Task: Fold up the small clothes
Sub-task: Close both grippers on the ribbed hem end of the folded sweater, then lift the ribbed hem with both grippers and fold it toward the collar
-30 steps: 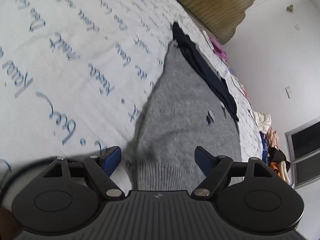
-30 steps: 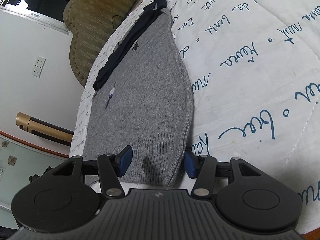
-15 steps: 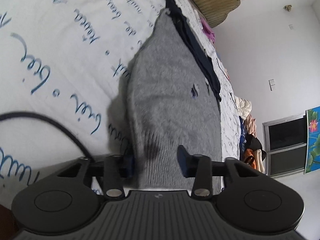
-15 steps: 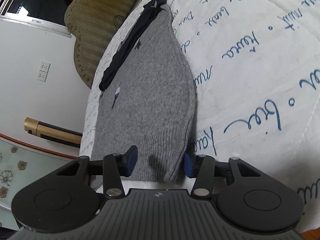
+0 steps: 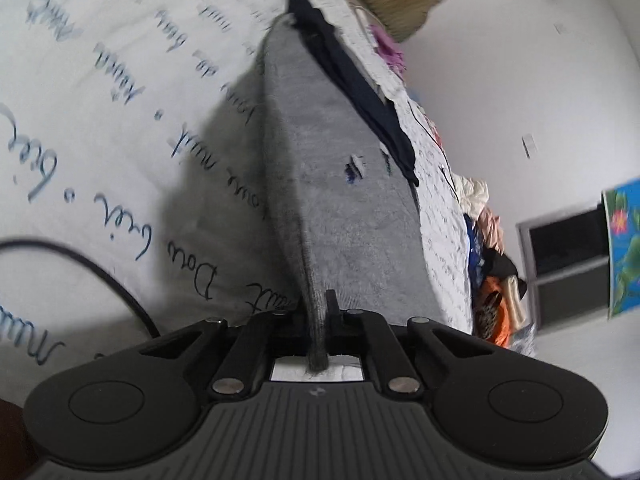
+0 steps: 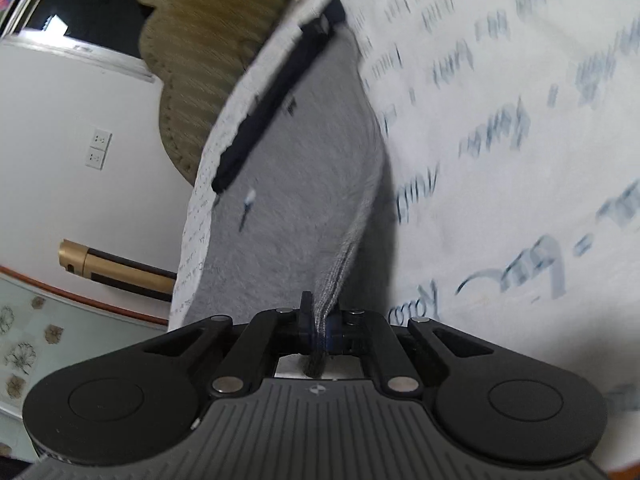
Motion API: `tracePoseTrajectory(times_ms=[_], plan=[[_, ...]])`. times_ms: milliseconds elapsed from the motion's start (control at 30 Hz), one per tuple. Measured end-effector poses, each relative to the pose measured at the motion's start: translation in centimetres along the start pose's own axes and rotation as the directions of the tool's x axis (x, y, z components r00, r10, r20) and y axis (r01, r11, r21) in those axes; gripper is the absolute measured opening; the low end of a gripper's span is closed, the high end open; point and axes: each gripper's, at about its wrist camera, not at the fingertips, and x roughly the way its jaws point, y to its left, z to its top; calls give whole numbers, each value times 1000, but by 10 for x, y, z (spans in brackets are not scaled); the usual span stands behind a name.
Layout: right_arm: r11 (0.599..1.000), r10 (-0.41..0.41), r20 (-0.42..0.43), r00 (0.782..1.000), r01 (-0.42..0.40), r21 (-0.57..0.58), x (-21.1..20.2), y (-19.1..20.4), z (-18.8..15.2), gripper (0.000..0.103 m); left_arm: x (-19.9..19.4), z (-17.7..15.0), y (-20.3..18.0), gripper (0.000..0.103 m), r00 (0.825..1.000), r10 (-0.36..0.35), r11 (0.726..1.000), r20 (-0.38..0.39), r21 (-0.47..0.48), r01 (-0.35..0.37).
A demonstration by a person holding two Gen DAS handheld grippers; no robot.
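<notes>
Bedroom, white walls, a bed under a white quilt (image 5: pixel 120 128) printed with blue script; padded headboard (image 6: pixel 208 40) at the far end.

The grey sweater (image 5: pixel 344 184) lies flat along one side edge of the bed, its long axis running straight away from you toward the headboard. Ribbed hem at your end, dark navy collar or trim (image 5: pixel 352 76) along the outer edge toward the far end. Small dark mark mid-body.

Your left claw (image 5: pixel 318 312) has just closed: jaws pinched tight on the hem corner, grey knit bunched between them and poking out behind. Your right claw (image 6: pixel 320 320) has just closed too, clamped on the other hem corner, ribbing squeezed between the blue pads. Both corners look lifted slightly off the quilt; the cloth rises in a ridge from each claw.

So both hands sit at the near end, level with each other, and the whole body of the sweater stretches ahead. The likely next move is carrying the hem forward over the body toward the collar. Keep both corners travelling evenly or the fold will skew.

Black cable (image 5: pixel 100 276) crosses the quilt left of the left claw. Pile of clothes (image 5: pixel 492 248) beyond the bed's far side.
</notes>
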Motion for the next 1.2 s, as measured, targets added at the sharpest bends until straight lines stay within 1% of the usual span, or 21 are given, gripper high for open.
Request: tracePoseTrajectory(times_ms=[100,133,167,267,300,333,367,433,467,500,533,600,633,700,733,767,800,833,933,1067,1200], plan=[[996,-89,-28,996,88,-11,-10,-10,0,8,9,0,20,5,994,96,995,-42,-19,-97],[994,-110,-43,993,110,3,-7,-19,-1,8,14,-1,31,5,993,106,993,-57,-46,-108],[992,-128,-55,990,129,8,-1,-26,-4,8,13,-1,36,5,996,77,995,-52,-66,-80],[996,-77,-34,996,78,36,6,-34,-8,10,11,-2,29,6,995,95,995,-42,-30,-96],[997,-69,-30,997,70,31,8,-32,-10,20,11,-4,26,6,994,100,995,-43,-12,-100],[997,-72,-26,997,73,29,8,-31,-11,21,11,-3,25,7,993,102,995,-54,-6,-103],[997,-66,-29,997,67,33,8,-31,-11,27,11,-3,24,9,993,101,995,-63,-9,-101],[998,-39,-27,999,41,54,1,-32,-8,40,10,-1,23,24,994,88,996,-69,-18,-90],[998,-32,-11,999,33,53,-4,-30,-7,52,10,0,22,29,995,75,997,-69,-19,-77],[999,-29,3,1000,29,43,-7,-28,-5,58,11,0,21,39,996,61,998,-70,-20,-62],[999,-31,11,999,31,33,-10,-25,-3,59,14,0,19,49,997,47,999,-67,-22,-49],[999,-40,8,999,40,24,-7,-24,3,59,20,1,14,57,998,37,999,-46,-9,-37],[999,-42,-1,999,42,24,-3,-25,4,59,23,1,10,58,998,43,999,-36,-2,-43],[999,-36,-17,999,36,23,8,-26,5,56,29,2,2,55,998,65,998,-12,16,-65],[999,-28,-16,999,28,19,13,-27,4,52,31,1,-2,39,996,84,996,-10,36,-84],[1000,-27,-16,1000,28,15,16,-26,5,26,32,1,-4,25,993,118,991,-16,59,-117],[999,-36,-23,999,36,14,19,-27,5,10,35,0,-4,7,988,152,986,-30,74,-150],[999,-50,-37,998,51,9,23,-28,3,10,36,-1,-2,6,987,158,985,-38,74,-155],[999,-29,-50,998,28,-20,23,-28,-1,10,31,-2,-4,5,987,158,985,-30,80,-156],[1000,-15,-26,1000,15,-11,14,-26,1,9,27,3,-6,5,989,147,986,-33,80,-144],[999,32,21,999,-32,5,5,-21,10,9,16,18,-13,5,997,71,995,-12,67,-70]])
